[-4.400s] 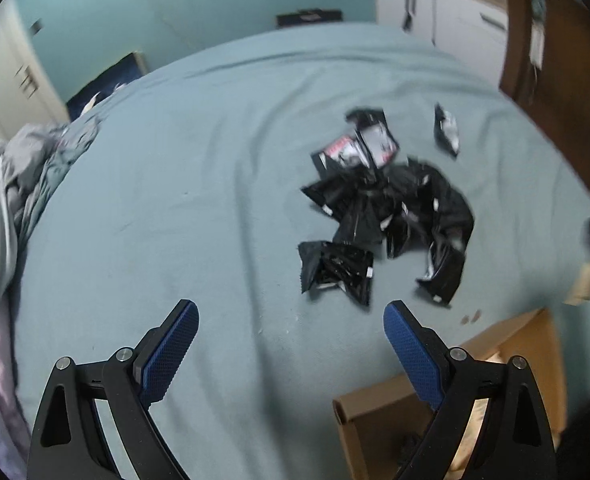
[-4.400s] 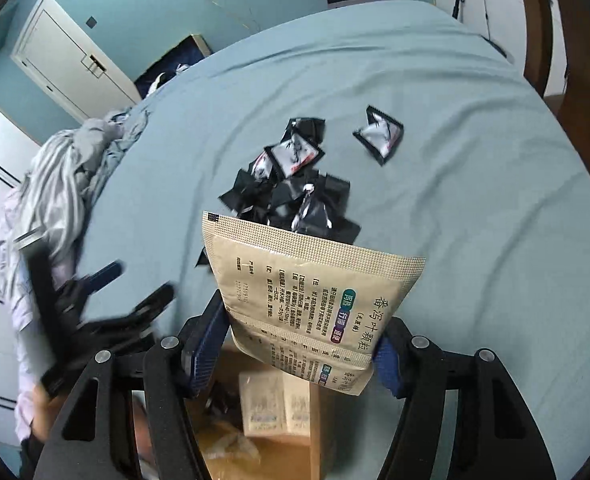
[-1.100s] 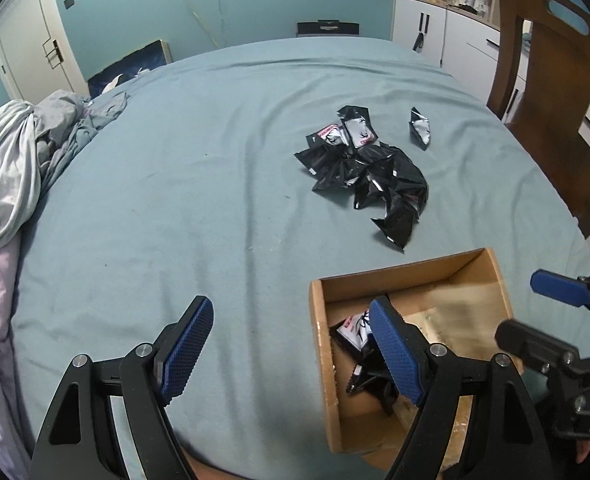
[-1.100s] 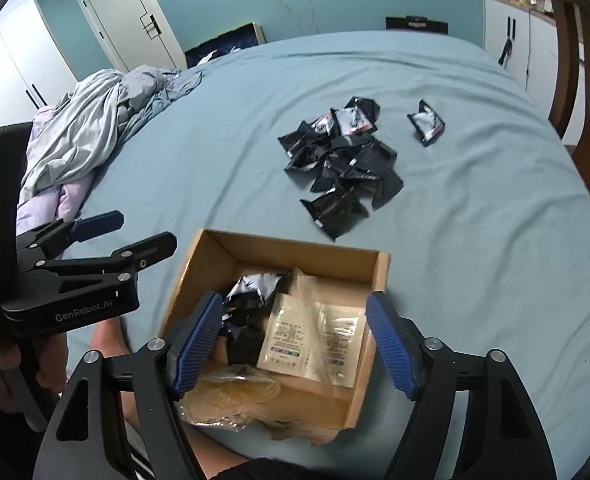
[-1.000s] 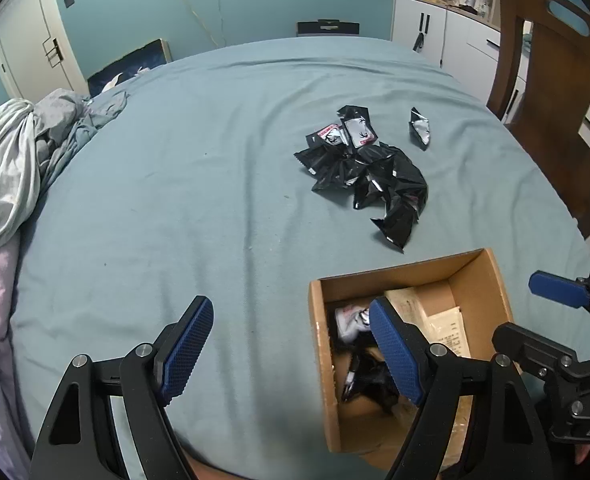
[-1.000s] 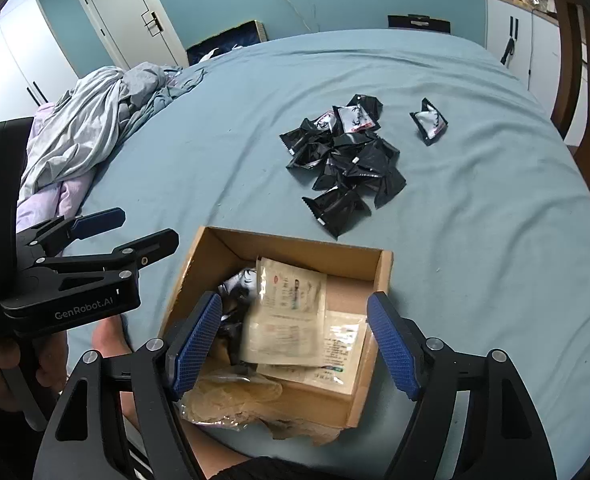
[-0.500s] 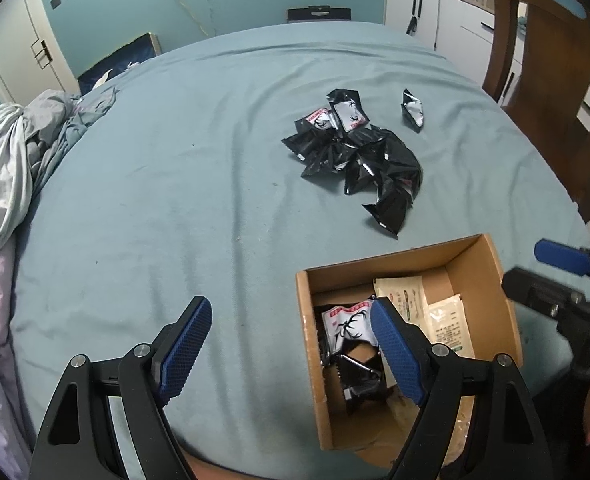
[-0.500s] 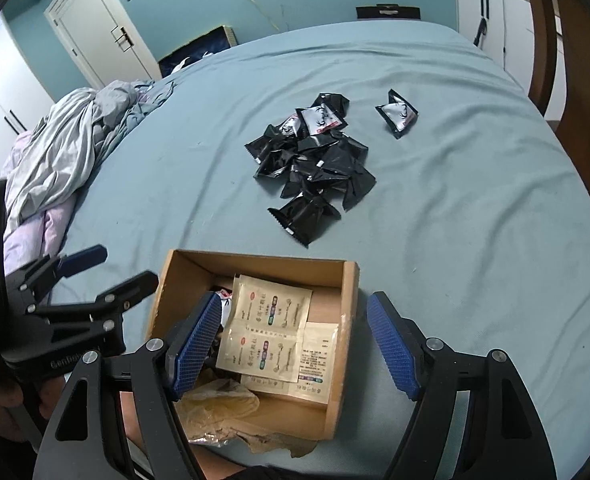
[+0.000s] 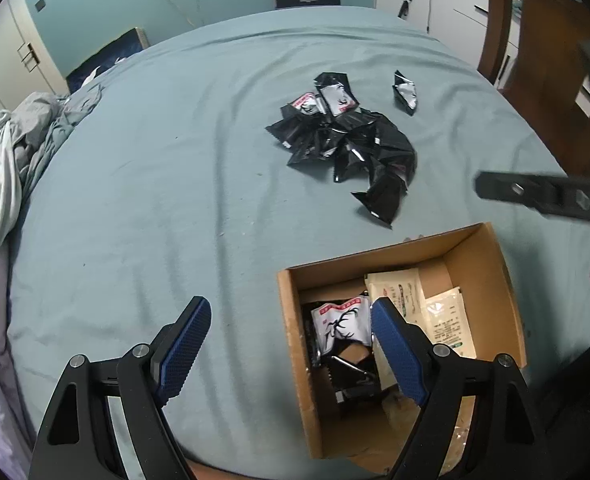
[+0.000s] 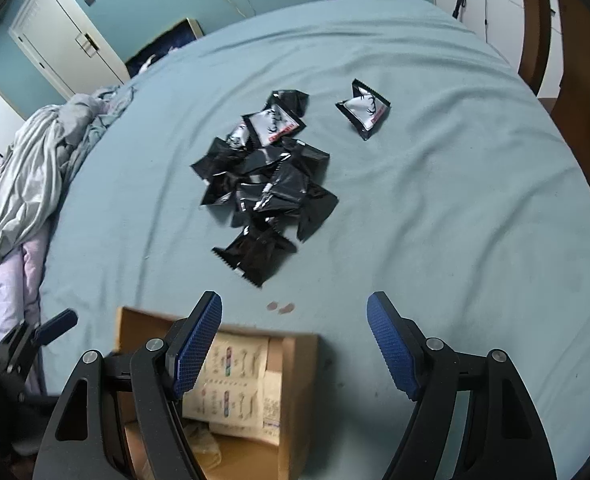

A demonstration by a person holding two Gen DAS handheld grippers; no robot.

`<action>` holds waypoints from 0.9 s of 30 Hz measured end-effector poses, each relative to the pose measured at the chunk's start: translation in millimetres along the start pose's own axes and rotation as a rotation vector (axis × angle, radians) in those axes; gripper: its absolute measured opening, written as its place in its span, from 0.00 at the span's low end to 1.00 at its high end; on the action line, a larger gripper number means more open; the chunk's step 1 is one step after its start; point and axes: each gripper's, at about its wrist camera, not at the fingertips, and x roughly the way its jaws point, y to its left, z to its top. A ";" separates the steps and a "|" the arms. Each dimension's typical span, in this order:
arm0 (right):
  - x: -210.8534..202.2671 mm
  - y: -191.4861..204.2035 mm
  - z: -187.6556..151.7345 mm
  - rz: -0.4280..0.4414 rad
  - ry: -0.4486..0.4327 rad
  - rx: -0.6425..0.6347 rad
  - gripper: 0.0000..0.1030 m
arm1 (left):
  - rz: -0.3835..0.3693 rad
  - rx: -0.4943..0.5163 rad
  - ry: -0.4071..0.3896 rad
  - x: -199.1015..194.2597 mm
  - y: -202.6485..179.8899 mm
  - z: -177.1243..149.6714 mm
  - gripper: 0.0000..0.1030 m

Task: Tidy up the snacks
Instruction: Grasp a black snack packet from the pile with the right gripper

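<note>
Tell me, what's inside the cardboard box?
In the box lie two beige packets, a white-faced snack pouch and some black pouches below it. The left gripper covers part of the inside.

Left tongs [image 9: 291, 322] spread wide, empty, over cardboard box [image 9: 291, 356] edge; beige sachets [image 9: 441, 320] inside; black packet pile [image 9: 347, 148] on bed [image 9: 135, 184] beyond.
</note>
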 end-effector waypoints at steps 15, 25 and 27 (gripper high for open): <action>62.8 -12.9 64.8 -0.036 0.075 0.032 0.72 | -0.046 0.017 0.030 3.6 -2.5 5.7 0.84; 133.6 -3.8 102.3 -0.042 0.182 -0.045 0.72 | -0.059 0.030 0.058 12.6 -2.4 8.4 0.84; 143.1 -4.9 109.8 -0.006 0.193 -0.043 0.72 | -0.057 0.029 0.067 15.9 -1.0 9.2 0.84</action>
